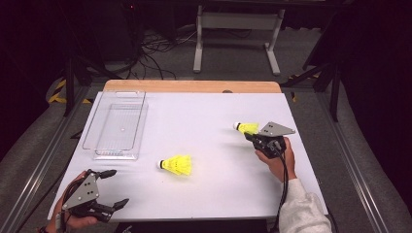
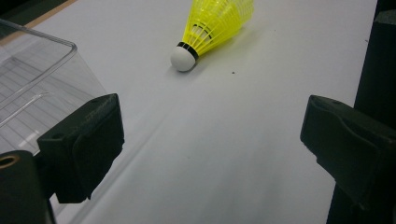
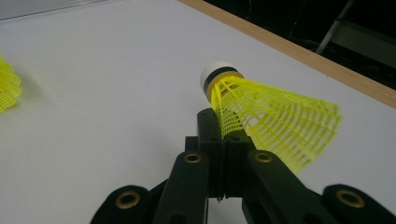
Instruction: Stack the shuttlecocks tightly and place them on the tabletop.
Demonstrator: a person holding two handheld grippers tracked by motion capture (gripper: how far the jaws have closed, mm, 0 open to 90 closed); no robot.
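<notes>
The right gripper (image 3: pixel 223 126) is clamped on the shuttlecock (image 3: pixel 275 116) by its thin skirt mesh. The mesh may deform, letting it slip free. The left gripper (image 1: pixel 111 188) rests released.

White rectangular tabletop (image 1: pixel 204 121) edged at far side by light wooden strip (image 1: pixel 192 86). Clear rectangular plastic tray (image 1: pixel 116 125) set on far left part. Yellow mesh-skirted shuttlecock with white cork (image 1: pixel 177 165) laid on its side near centre, cork turned toward tray side, well apart from tray.

No legible text or labels anywhere.
</notes>
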